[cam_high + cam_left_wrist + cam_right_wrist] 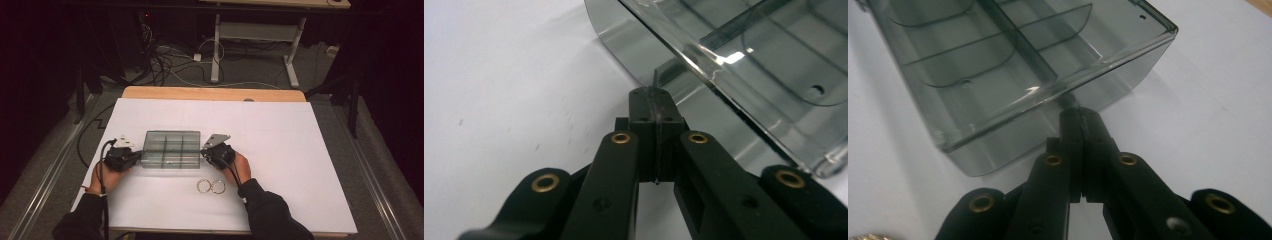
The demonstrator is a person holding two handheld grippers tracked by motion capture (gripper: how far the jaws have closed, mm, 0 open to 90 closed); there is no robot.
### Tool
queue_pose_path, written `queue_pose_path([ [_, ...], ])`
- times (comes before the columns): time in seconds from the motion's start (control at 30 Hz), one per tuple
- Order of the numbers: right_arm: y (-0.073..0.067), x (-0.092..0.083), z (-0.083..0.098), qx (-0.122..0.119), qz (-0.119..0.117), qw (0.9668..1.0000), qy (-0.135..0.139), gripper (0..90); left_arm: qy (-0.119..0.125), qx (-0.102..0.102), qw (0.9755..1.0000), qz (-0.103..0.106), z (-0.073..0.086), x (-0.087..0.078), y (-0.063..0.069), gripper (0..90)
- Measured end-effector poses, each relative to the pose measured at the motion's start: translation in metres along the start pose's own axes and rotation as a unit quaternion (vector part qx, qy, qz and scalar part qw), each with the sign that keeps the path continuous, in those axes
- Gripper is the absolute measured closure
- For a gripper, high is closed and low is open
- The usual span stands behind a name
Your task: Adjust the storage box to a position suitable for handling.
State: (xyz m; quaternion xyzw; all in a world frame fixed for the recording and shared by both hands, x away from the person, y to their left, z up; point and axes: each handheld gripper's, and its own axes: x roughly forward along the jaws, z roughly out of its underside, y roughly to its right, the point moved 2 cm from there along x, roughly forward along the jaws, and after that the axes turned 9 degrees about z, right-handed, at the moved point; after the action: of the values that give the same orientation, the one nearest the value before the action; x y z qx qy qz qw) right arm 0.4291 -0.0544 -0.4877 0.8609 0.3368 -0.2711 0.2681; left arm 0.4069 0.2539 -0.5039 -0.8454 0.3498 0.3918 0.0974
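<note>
Silvery metal, the two rings [210,186] lie side by side and touching on the white sheet [280,165] that covers the table, nearest the person and just left of the right forearm. A little farther in, the smoky clear plastic organizer box [171,149] sits flat on the sheet between the two hands, its inner dividers splitting it into compartments. The left gripper [134,156] comes in level at the box's left end; in the left gripper view its jaws are pressed together, tips right at the lower edge of the box wall [744,65]. The right gripper [206,154] meets the right end likewise, jaws together, tips at the box wall [1013,70] under the rim. Whether either tip pinches an edge cannot be told. Beyond the sheet the wooden table edge [215,93] shows, then cables [165,60] on the floor.
</note>
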Motion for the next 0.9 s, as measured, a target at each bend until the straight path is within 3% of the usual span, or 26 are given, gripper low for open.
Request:
queue_pose_path([
  [0.07, 0.009, -0.003, 0.007, 0.022, 0.001, 0.9997, -0.003, 90.0, 0.0, 0.002, 1.0, 0.009, -0.006, 0.006, 0.005, 87.3],
  [0.23, 0.025, -0.017, 0.024, 0.041, 0.021, 0.9989, -0.008, 90.0, -0.002, 0.023, 0.9996, 0.018, -0.022, 0.022, 0.024, 87.4],
  [0.53, 0.047, -0.043, 0.055, 0.055, 0.057, 0.9968, -0.011, 90.0, -0.008, 0.049, 0.9983, 0.03, -0.047, 0.047, 0.054, 87.4],
  [0.77, 0.059, -0.055, 0.071, 0.062, 0.088, 0.9941, -0.011, 90.0, -0.007, 0.06, 0.9976, 0.035, -0.062, 0.062, 0.068, 87.4],
  [0.9, 0.065, -0.059, 0.077, 0.066, 0.099, 0.9928, -0.011, 90.0, -0.01, 0.064, 0.9975, 0.026, -0.069, 0.068, 0.074, 87.4],
])
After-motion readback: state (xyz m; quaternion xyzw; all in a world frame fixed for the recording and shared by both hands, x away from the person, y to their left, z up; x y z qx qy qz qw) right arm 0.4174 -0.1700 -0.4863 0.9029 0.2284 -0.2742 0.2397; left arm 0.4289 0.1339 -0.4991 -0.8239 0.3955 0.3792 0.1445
